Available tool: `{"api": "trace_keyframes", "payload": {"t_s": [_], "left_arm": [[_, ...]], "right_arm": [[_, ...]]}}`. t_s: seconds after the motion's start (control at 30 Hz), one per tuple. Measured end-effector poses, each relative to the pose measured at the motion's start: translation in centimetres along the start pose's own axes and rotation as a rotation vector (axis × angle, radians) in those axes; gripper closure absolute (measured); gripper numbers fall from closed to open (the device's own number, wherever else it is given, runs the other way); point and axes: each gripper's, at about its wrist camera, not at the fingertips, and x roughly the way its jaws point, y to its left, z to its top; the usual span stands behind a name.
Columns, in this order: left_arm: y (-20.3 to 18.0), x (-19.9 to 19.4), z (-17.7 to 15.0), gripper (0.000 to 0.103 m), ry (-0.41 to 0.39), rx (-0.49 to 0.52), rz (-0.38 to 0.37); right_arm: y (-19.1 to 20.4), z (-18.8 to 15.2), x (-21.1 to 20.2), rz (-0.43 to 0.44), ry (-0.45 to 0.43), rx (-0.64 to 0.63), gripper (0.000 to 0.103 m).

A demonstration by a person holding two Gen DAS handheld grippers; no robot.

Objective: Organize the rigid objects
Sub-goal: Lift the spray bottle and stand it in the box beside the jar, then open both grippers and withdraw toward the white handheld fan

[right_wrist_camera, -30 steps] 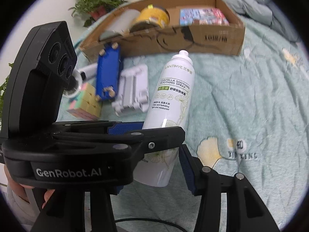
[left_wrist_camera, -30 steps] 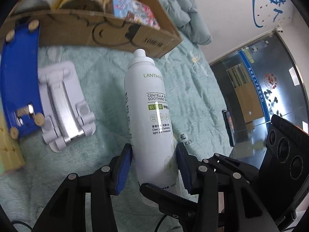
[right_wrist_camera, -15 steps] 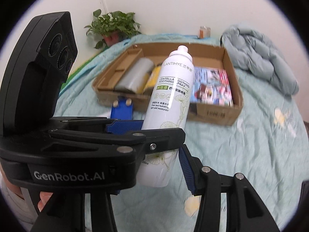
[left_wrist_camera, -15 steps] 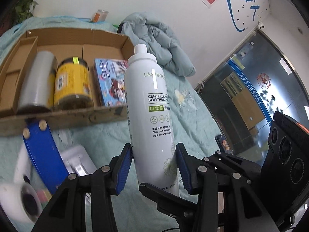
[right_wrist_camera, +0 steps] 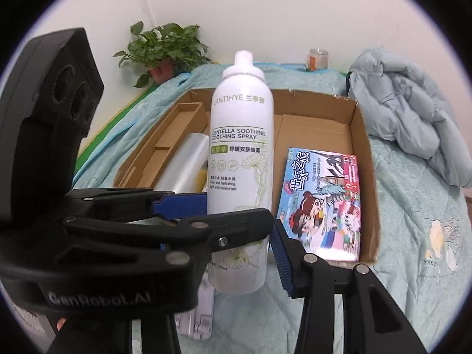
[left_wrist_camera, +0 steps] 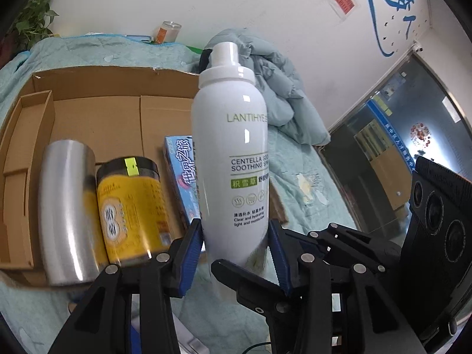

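Note:
A white spray bottle (left_wrist_camera: 233,159) (right_wrist_camera: 240,153) labelled "Centella Soothing Spray" stands upright in the air, over the near edge of an open cardboard box (left_wrist_camera: 97,76) (right_wrist_camera: 360,135). My left gripper (left_wrist_camera: 234,253) is shut on its lower body, one blue pad on each side. My right gripper (right_wrist_camera: 236,247) grips the same bottle lower down and its jaws are closing. Its right pad (right_wrist_camera: 280,253) presses the bottle's side, while the left gripper's body hides its other finger. Inside the box lie a steel cylinder (left_wrist_camera: 65,215), a yellow jar (left_wrist_camera: 129,206) and a blue picture box (right_wrist_camera: 324,200).
The box rests on a pale green bedspread (right_wrist_camera: 413,236). A crumpled grey-blue jacket (right_wrist_camera: 413,112) lies behind it on the right. A potted plant (right_wrist_camera: 165,47) and a small orange jar (left_wrist_camera: 166,31) stand by the wall. A white stand (right_wrist_camera: 197,318) lies under the grippers.
Both grippers rose with the bottle off the bedspread and moved toward the box. The blue tool, the cube and the white stand slid out of view below.

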Motion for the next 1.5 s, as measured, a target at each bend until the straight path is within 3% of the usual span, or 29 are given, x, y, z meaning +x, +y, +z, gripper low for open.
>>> {"api": "trace_keyframes", "payload": {"t_s": [0.37, 0.6, 0.7, 0.8, 0.87, 0.9, 0.93, 0.97, 1.03, 1.1, 1.17, 1.27, 1.33, 1.5], "left_arm": [[3.9, 6.1, 2.1, 0.061, 0.128, -0.07, 0.071], [4.9, 6.7, 0.9, 0.061, 0.121, -0.094, 0.096], [5.3, 6.2, 0.8, 0.059, 0.11, -0.103, 0.073], [5.4, 4.6, 0.3, 0.059, 0.074, -0.072, 0.094], [5.2, 2.8, -0.4, 0.053, 0.027, -0.046, 0.099], [5.0, 1.4, -1.0, 0.05, -0.016, -0.02, 0.124], [4.8, 0.1, -1.6, 0.039, -0.058, 0.004, 0.154], [4.7, -1.5, -2.5, 0.023, -0.119, 0.033, 0.202], [3.6, -4.6, -5.0, 0.0, -0.274, 0.085, 0.338], [2.9, -6.7, -7.1, 0.0, -0.356, 0.111, 0.416], [2.9, -8.3, -9.0, 0.001, -0.357, 0.103, 0.458], [3.3, -10.4, -11.9, 0.001, -0.353, 0.052, 0.46], [3.8, -12.1, -13.7, 0.001, -0.352, 0.028, 0.452], [5.6, -16.3, -18.7, 0.0, -0.329, -0.023, 0.482]], "right_arm": [[-3.1, 1.0, 6.4, 0.083, 0.119, 0.108, 0.059], [-3.5, 0.4, 7.5, 0.114, 0.141, 0.149, 0.059], [-3.8, 0.3, 8.6, 0.116, 0.162, 0.165, 0.059], [-3.9, 0.1, 8.7, 0.191, 0.151, 0.182, 0.055], [-3.2, -0.2, 7.4, 0.169, 0.112, 0.141, 0.035], [-2.9, -0.3, 6.6, 0.142, 0.086, 0.123, 0.019], [-2.5, -0.9, 5.2, 0.086, 0.029, 0.094, 0.017], [-2.1, -1.6, 3.7, 0.02, -0.031, 0.071, 0.017], [-1.9, -3.1, 2.1, -0.088, -0.086, 0.071, 0.017], [-2.1, -4.9, 1.0, -0.178, -0.105, 0.116, 0.017], [-2.1, -6.8, 0.1, -0.21, -0.123, 0.155, 0.017], [-1.1, -8.9, -0.7, -0.206, -0.186, 0.124, 0.017], [0.4, -10.5, -1.4, -0.169, -0.216, 0.08, 0.017], [3.6, -12.7, -1.8, -0.06, -0.173, 0.033, 0.017]]}}
